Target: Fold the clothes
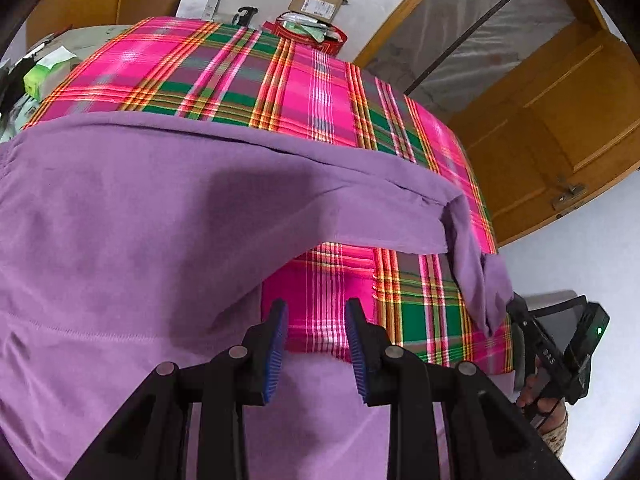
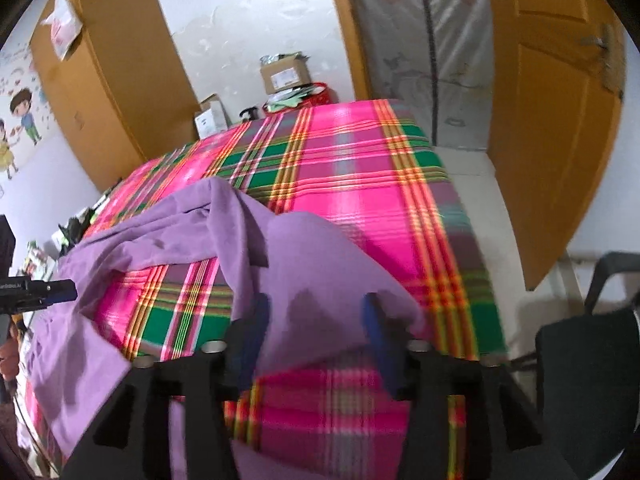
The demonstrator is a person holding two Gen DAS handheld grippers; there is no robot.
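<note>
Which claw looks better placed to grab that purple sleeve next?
Probably the right claw: the sleeve drapes between its open jaws. The left claw is open over bare plaid cloth, with the sleeve off to its side.

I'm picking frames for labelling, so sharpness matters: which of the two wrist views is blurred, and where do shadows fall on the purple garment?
Left wrist view: sharp, with a broad soft shadow on the purple garment above the left gripper. Right wrist view: motion-smeared, worst on the plaid cloth and the right gripper; small dark shadows on the garment between its fingers. Both: fisheye bending, dark corners.
</note>
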